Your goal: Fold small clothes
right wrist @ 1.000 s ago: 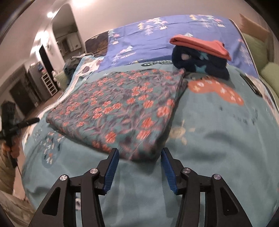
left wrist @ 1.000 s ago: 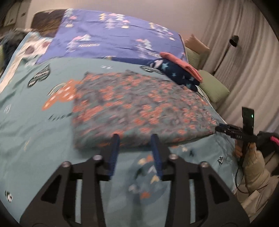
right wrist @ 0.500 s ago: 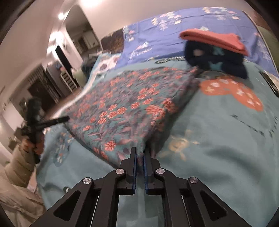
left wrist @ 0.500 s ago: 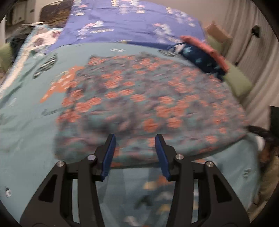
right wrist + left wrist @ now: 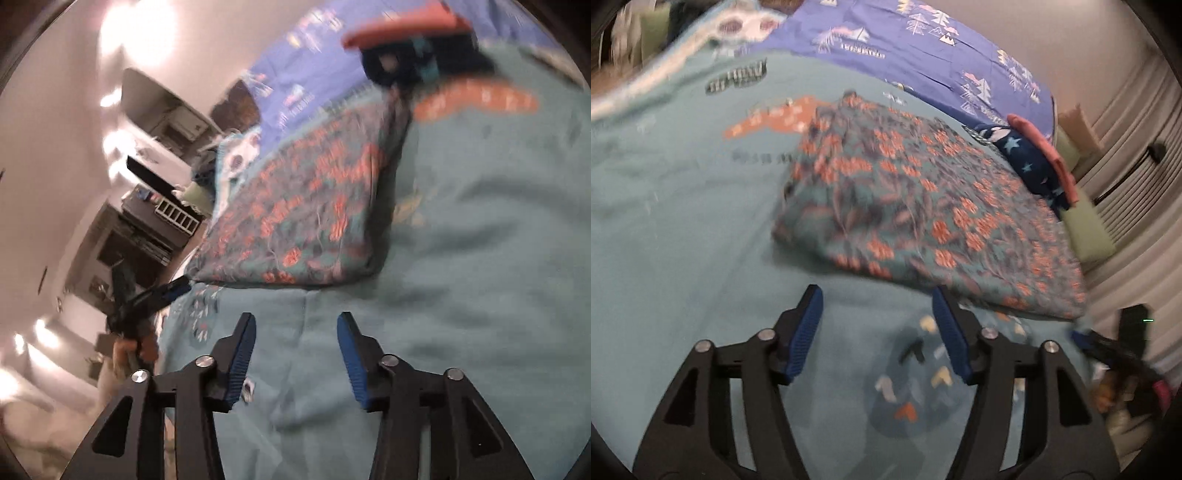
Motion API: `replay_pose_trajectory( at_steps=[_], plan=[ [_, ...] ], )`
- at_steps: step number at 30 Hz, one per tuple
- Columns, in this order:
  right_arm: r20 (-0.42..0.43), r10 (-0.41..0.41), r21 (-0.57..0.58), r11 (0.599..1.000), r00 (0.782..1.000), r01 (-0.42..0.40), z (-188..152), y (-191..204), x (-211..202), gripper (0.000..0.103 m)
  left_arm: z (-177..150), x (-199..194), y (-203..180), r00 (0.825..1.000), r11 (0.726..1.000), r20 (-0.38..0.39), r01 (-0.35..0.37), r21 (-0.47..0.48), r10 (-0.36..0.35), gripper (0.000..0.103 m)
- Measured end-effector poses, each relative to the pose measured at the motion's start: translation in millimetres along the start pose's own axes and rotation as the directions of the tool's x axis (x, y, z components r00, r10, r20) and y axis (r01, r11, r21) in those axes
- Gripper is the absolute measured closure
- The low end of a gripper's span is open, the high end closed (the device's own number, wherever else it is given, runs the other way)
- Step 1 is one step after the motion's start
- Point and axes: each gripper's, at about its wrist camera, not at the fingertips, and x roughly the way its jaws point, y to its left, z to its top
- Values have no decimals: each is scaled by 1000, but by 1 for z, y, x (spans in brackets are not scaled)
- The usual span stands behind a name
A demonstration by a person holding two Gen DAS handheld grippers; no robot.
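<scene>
A folded teal garment with orange flowers (image 5: 923, 206) lies flat on the teal bedspread (image 5: 676, 221); it also shows in the right wrist view (image 5: 306, 221). My left gripper (image 5: 875, 325) is open and empty, a little short of the garment's near edge. My right gripper (image 5: 295, 343) is open and empty, a little back from the garment's edge. The left gripper shows in the right wrist view (image 5: 173, 290) by the garment's corner. The right gripper shows blurred in the left wrist view (image 5: 1108, 343).
A folded stack, dark blue star cloth (image 5: 1030, 162) under a coral piece (image 5: 1045, 155), sits beyond the garment; it also shows in the right wrist view (image 5: 413, 40). A purple quilt (image 5: 923, 48) covers the bed's far end. Green pillows (image 5: 1089, 229) and curtains stand at the right.
My right gripper was shut on the garment's edge half a second ago; it has let go, opened and pulled back. My left gripper has drawn back and swung left, open throughout.
</scene>
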Motion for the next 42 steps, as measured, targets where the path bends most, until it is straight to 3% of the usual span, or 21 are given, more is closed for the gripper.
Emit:
replay_pose_trajectory(
  at_steps=[4,6,7,8,9,11,13,18,22,25,29,30,31,34,35,37,42],
  plan=[
    [135,-7,200,980,991,-20,20,-10,4,49,10,6,12,997,995,62,57,-88,-51,34],
    [207,-64,307,952,976,-3,27,-16,9,49,20,13,17,994,991,96,57,-121,-46,37],
    [221,-90,323,946,971,14,29,-15,12,54,25,18,19,993,989,110,58,-134,-43,45],
    [225,-136,317,946,965,59,33,-11,18,65,29,21,20,992,988,121,63,-142,-46,89],
    [210,-160,315,945,965,88,34,-9,21,96,32,25,22,993,985,104,73,-157,-56,99],
    [209,-165,347,934,964,85,35,-7,20,96,33,20,27,987,970,124,126,-208,-101,99],
    [245,-156,307,949,957,76,38,3,2,97,31,6,21,984,976,145,133,-173,-108,99],
    [284,-176,231,967,943,110,45,22,-46,97,15,-28,-3,966,969,130,235,-81,-223,99],
    [275,-213,222,963,938,154,29,26,-80,97,-15,-45,-20,963,964,53,266,-29,-264,99],
    [239,-279,214,949,930,230,8,26,-92,97,-47,-50,-30,972,972,-30,233,31,-232,99],
    [162,-344,222,926,925,305,-38,10,-108,96,-72,-53,-26,985,984,-52,166,66,-163,99],
    [148,-379,212,914,914,345,-43,8,-107,95,-74,-54,-22,989,987,-50,145,62,-142,99],
    [136,-448,200,886,884,418,-46,6,-106,93,-73,-55,-19,991,990,-46,131,55,-129,99],
    [153,-638,186,768,755,612,-49,3,-112,89,-65,-67,-8,997,997,3,72,37,-72,97],
    [171,-650,184,759,740,624,-49,7,-116,89,-61,-72,-6,999,998,31,39,43,-41,93],
    [215,-615,162,789,759,593,-45,17,-123,88,-52,-82,-4,996,999,84,6,44,-10,92],
    [280,-519,5,842,808,539,-34,58,-104,84,-34,-80,-31,984,991,146,83,109,-99,92]
  ],
)
